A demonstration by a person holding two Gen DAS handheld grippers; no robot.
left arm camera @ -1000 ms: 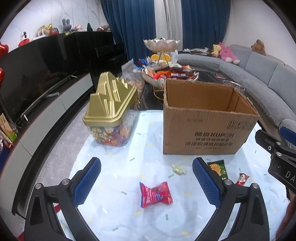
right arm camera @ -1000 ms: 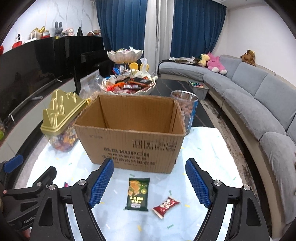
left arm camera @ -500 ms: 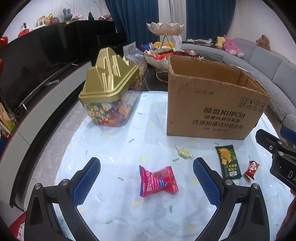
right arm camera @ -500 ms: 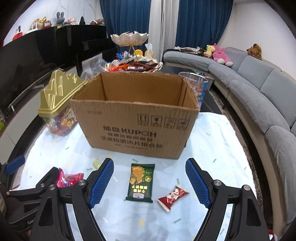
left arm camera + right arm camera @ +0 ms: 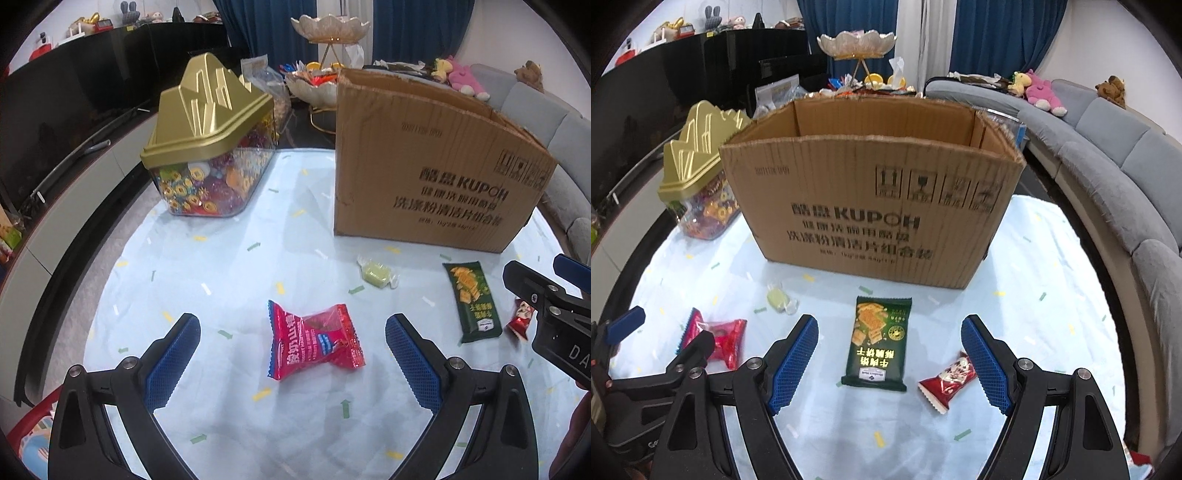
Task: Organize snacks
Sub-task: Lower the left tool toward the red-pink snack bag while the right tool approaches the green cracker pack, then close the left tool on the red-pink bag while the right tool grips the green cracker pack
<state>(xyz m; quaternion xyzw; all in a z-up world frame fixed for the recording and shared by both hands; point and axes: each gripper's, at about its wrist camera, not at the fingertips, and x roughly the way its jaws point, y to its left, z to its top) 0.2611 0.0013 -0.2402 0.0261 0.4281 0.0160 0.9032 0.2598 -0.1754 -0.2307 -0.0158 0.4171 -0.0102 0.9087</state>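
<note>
Snacks lie loose on the pale blue cloth point(image 5: 155, 288) in front of the cardboard box point(image 5: 871, 206), and none is in a grip. We find four of them. In the left wrist view, the red packet point(image 5: 314, 341) sits between the blue pads of the left gripper point(image 5: 293, 360), whose jaws stand wide with neither pad touching it. At 1 o'clock from that packet lies a small yellow-green candy point(image 5: 376, 275), and at 3 o'clock the dark green packet point(image 5: 472, 301), with the small red wrapped sweet point(image 5: 521, 317) just beside it, partly hidden by the other tool.

In the right wrist view, the right gripper point(image 5: 890, 363) is likewise spread wide and holds nothing. We note the dark green packet lying flat between its pads, clear of both; the small red wrapped sweet lies at 4 o'clock from it, close against the right-hand pad, and we cannot tell whether they touch.

We record the box open-topped at 12 o'clock, and a gold-lidded clear jar point(image 5: 212, 155) of sweets at 10 o'clock from it.
</note>
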